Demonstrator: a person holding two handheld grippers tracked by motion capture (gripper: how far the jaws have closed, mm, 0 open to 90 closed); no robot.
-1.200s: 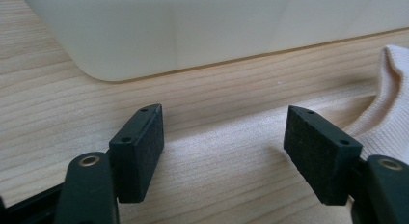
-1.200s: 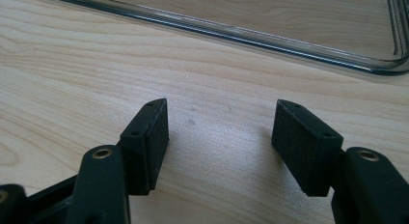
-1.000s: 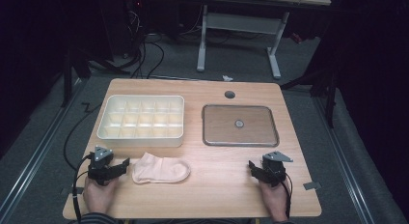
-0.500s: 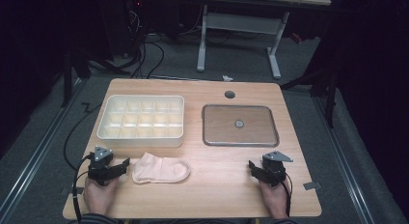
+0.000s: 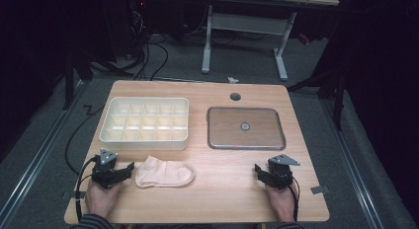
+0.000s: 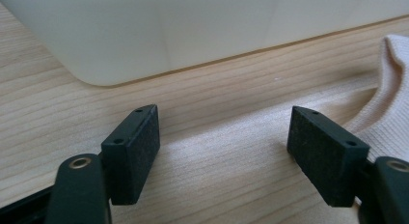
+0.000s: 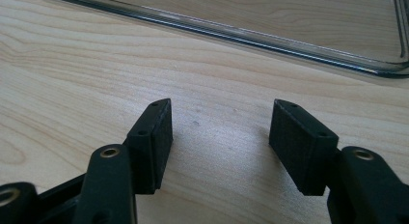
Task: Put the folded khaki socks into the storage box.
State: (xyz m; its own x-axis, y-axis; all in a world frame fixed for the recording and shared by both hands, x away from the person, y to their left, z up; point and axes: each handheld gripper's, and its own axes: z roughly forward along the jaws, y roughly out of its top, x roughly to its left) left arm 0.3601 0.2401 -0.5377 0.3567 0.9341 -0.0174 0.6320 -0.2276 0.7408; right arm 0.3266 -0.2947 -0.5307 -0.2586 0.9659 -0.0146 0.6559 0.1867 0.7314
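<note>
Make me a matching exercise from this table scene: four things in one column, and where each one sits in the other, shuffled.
Things
1. sock
2. divided tray
3. clear lid
4. right gripper

Places
A. far left part of the table
B. near right, jaws open over bare wood
C. near edge, beside the left gripper
D. far right part of the table

Pairs: 1-C, 2-A, 3-D, 4-B

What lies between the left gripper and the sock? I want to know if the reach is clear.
Bare wood of the table. In the high view the left gripper sits just beside the sock; its own view shows wood between the open fingers.
</note>
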